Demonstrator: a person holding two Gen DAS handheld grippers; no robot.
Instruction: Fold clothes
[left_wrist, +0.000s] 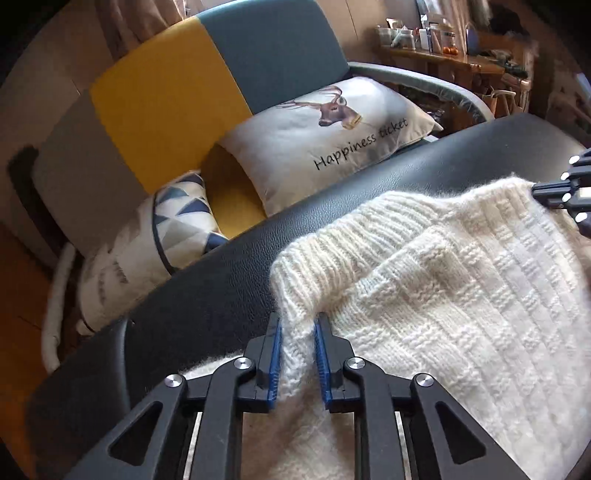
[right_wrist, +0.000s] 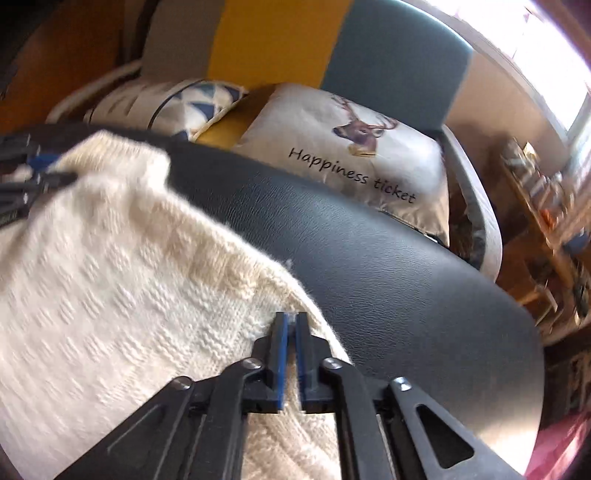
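Left wrist: left gripper (left_wrist: 298, 325) tilted down, pinching sweater (left_wrist: 443, 277).

Both tools tilt downward: the left tool (left_wrist: 298, 325) seemingly pinched nearly closed, the right tool (right_wrist: 291, 321) clamped narrower.

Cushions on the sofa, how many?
2: deer cushion against the teal backrest, triangle-patterned cushion beside it on the yellow seat. More may hide behind the black table.

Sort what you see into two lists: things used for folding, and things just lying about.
Job: cream chunky-knit sweater; black leather-look padded surface; left claw; right claw.

Lying about: white deer-print cushion; blue-triangle patterned cushion; yellow-and-teal sofa.
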